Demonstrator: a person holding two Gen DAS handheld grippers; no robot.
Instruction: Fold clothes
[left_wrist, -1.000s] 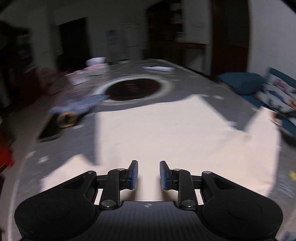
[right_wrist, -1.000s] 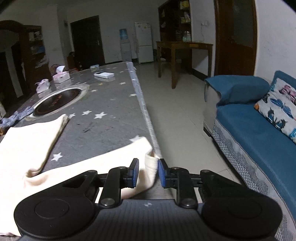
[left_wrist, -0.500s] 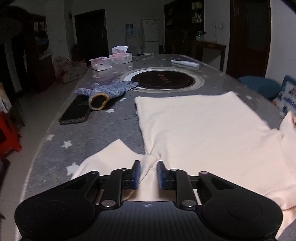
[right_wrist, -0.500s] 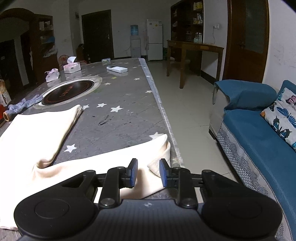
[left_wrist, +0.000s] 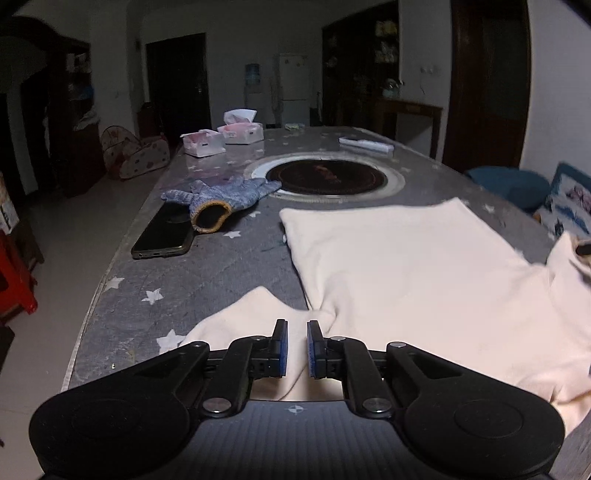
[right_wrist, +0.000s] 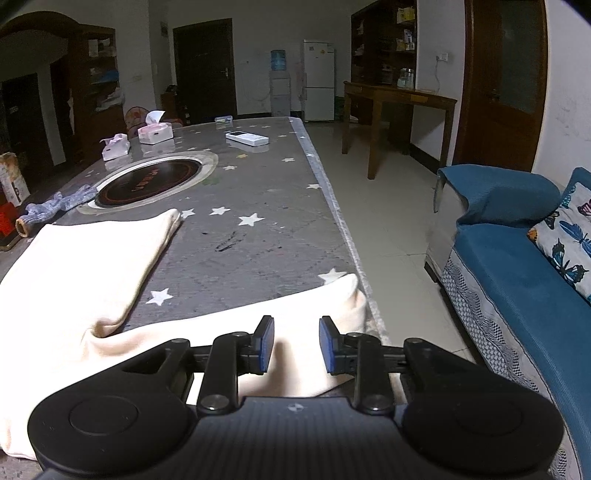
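Lying flat on the starry table (right_wrist: 258, 240), the cream shirt (left_wrist: 406, 266) has both sleeves out. The right gripper (right_wrist: 296, 345) has just opened wider over its sleeve, holding nothing. The left gripper (left_wrist: 293, 347), nearly closed, pinches a sleeve fold, so folding likely starts there.

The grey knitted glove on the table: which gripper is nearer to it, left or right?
Left. The left gripper is at the shirt's sleeve on the glove's side; the right gripper is at the opposite sleeve by the far table edge.
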